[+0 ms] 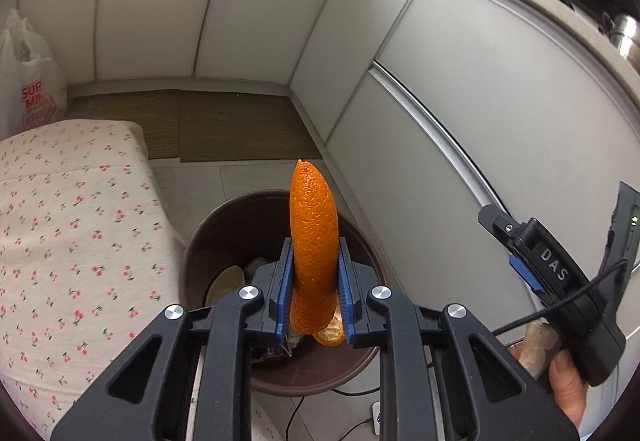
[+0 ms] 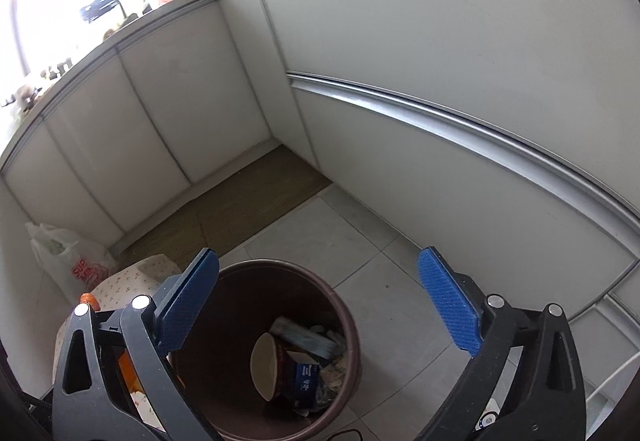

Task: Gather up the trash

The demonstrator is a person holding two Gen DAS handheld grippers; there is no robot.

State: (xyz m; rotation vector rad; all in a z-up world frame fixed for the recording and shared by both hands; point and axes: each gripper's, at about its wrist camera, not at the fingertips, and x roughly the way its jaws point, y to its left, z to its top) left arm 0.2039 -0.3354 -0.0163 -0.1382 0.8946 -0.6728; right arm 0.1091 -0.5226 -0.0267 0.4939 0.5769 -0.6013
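Pinching orange peel [image 1: 314, 237] lengthwise, tip forward, left hand-held gripper [image 1: 314, 283], right hand-held gripper [image 2: 320, 305] spread wide

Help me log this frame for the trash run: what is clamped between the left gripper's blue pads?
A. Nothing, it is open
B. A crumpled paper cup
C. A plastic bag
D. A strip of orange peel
D: in the left wrist view the left gripper is closed on a long orange peel that stands up above the brown bin, while the right gripper is open and empty.
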